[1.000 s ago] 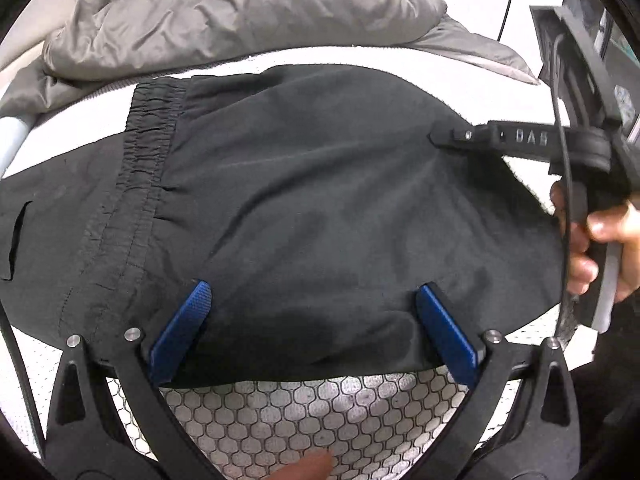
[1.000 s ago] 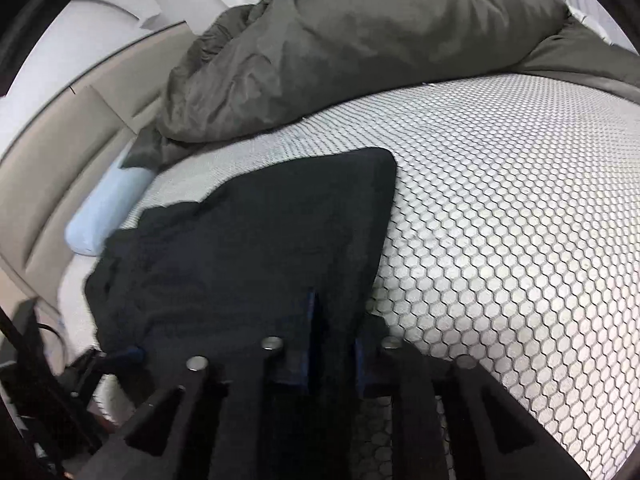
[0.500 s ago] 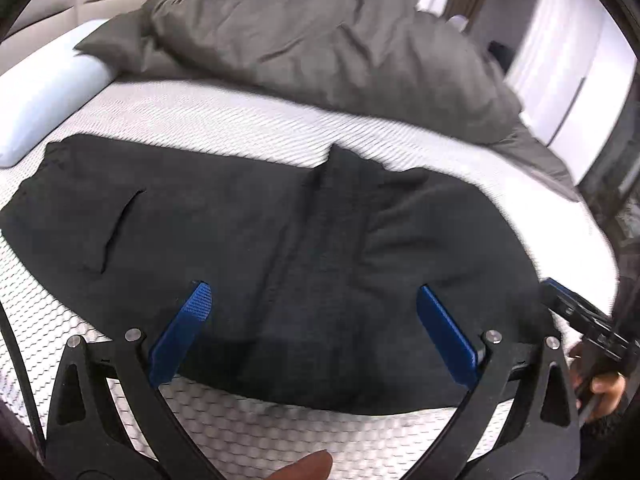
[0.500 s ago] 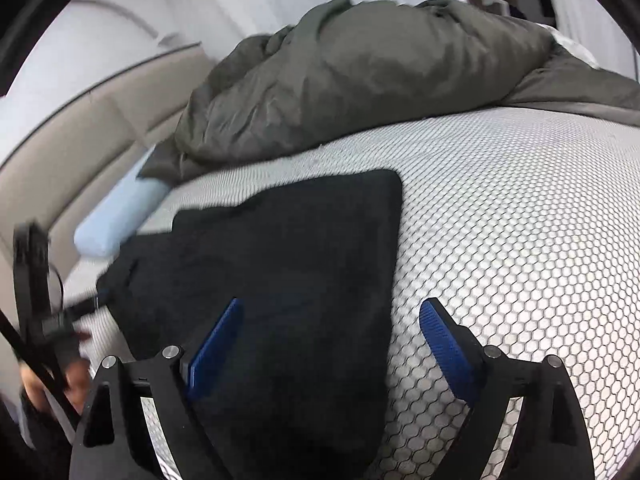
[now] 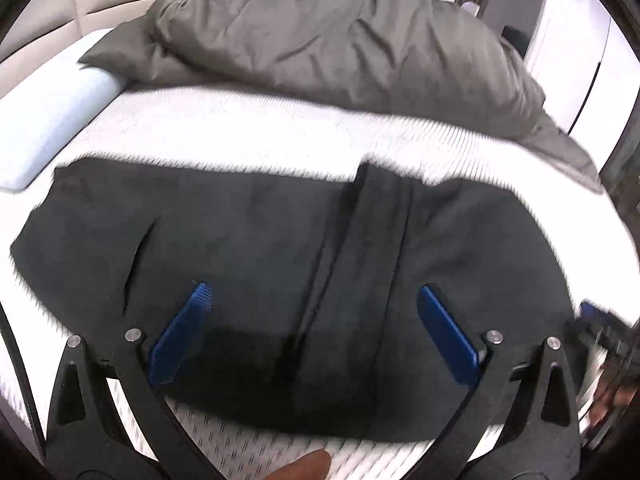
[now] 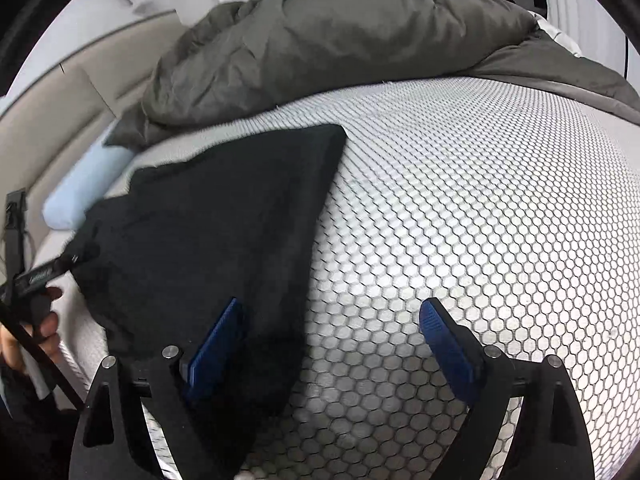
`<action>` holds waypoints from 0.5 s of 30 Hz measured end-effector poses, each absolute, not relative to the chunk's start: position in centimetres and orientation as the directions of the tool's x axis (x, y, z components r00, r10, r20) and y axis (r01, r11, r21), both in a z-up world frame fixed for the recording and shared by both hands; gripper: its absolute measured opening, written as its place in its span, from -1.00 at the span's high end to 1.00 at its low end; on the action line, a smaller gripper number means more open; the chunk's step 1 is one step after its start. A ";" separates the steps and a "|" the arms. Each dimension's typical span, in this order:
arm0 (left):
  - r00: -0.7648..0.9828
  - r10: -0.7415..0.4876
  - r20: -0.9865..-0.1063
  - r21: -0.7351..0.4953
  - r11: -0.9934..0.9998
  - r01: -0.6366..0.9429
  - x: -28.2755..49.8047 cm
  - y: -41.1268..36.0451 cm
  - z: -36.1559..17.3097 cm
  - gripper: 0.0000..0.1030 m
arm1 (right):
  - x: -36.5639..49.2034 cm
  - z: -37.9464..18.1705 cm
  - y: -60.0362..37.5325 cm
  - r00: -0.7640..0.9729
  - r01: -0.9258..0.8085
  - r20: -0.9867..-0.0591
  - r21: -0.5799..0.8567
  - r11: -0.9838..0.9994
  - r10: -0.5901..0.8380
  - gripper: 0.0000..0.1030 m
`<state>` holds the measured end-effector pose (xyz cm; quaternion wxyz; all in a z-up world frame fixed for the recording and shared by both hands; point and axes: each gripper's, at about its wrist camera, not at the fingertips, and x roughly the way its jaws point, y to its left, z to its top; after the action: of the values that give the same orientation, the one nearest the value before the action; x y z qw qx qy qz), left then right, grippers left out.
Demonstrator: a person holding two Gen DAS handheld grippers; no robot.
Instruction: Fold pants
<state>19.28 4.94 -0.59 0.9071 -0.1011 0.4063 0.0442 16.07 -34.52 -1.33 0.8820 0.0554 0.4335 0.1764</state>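
Left wrist view: black pants (image 5: 260, 240) lie flat on the bed (image 5: 240, 128), one fold laid over. Left tool (image 5: 316, 328) and right tool (image 6: 332, 344) both hover released, grasping nothing. Judged partly done; further folding remains.

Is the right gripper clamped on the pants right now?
No, the right gripper has its jaws spread wide, with the black pants lying flat on the mattress beneath them.

Bright, even indoor light. The left wrist view is motion-smeared, its white mattress (image 5: 256, 136) blown out; the right wrist view is sharper. Fisheye bending and black corners frame both.
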 end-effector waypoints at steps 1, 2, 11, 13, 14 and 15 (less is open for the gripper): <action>0.662 -0.018 -0.749 -0.167 0.972 -0.163 20.5 5.0 -0.4 -0.99 | 15.9 -1.1 -34.3 0.567 -0.273 -0.738 0.251 0.929 0.366 -0.77; 0.649 -0.028 -0.760 -0.182 0.968 -0.171 21.9 5.1 -0.5 -0.99 | 15.9 -1.0 -34.1 0.569 -0.281 -0.735 0.250 0.927 0.370 -0.78; 0.584 -0.175 -0.793 -0.311 0.940 -0.140 29.6 5.5 -2.5 0.50 | 16.0 -2.7 -33.6 0.514 -0.287 -0.777 0.242 0.927 0.362 -0.77; 0.617 -0.187 -0.765 -0.337 0.931 -0.137 29.3 5.7 -1.6 0.62 | 16.0 -2.7 -34.1 0.520 -0.276 -0.775 0.244 0.930 0.358 -0.77; 0.634 -0.195 -0.748 -0.354 0.926 -0.133 29.1 6.0 -1.1 0.73 | 16.1 -2.7 -34.3 0.523 -0.273 -0.774 0.244 0.931 0.356 -0.77; 0.640 -0.191 -0.744 -0.360 0.922 -0.144 28.9 6.2 -0.9 0.74 | 15.9 -2.6 -34.6 0.525 -0.270 -0.772 0.247 0.931 0.357 -0.77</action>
<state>28.87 6.24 -0.94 0.8838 -0.1974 0.4239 -0.0131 15.87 -34.59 -2.64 0.8719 0.0482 0.4529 0.1799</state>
